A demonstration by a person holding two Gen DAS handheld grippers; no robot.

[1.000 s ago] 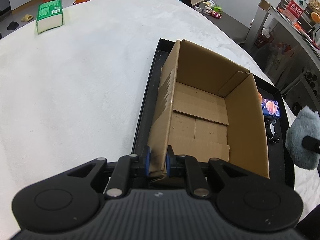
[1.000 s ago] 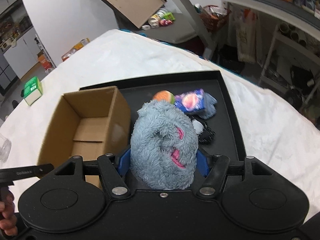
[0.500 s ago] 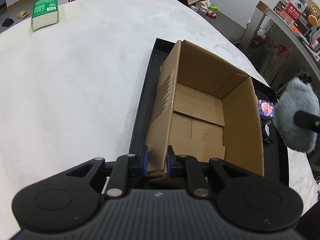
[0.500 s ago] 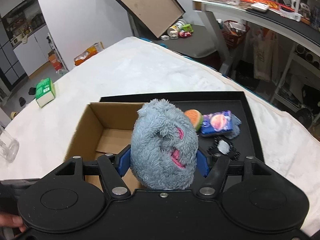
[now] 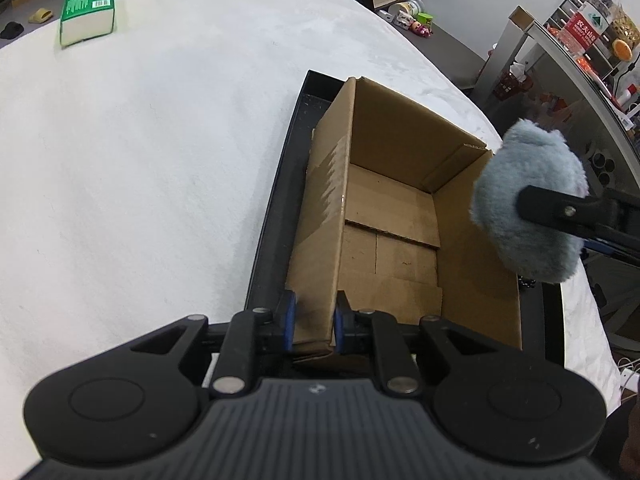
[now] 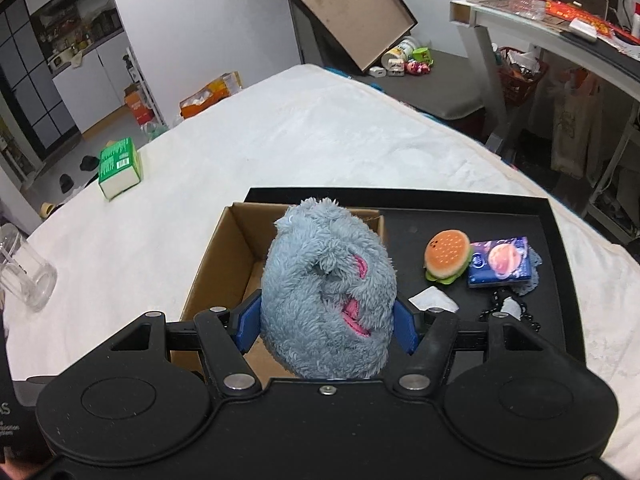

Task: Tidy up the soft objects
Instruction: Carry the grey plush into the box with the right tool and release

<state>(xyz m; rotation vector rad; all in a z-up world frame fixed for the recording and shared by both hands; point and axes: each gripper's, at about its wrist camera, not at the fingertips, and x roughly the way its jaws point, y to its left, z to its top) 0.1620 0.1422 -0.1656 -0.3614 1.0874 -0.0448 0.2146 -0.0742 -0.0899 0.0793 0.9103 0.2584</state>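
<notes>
Left gripper: blue pads clamped on the near wall of an open brown cardboard box, which stands in a shallow black tray on white plush cloth.

Right gripper: jaws about half spread, closed on a fluffy grey-blue plush toy with pink patches, held above the box's right rim.

Tray, right side: small burger-shaped plush; blue packet.
</notes>
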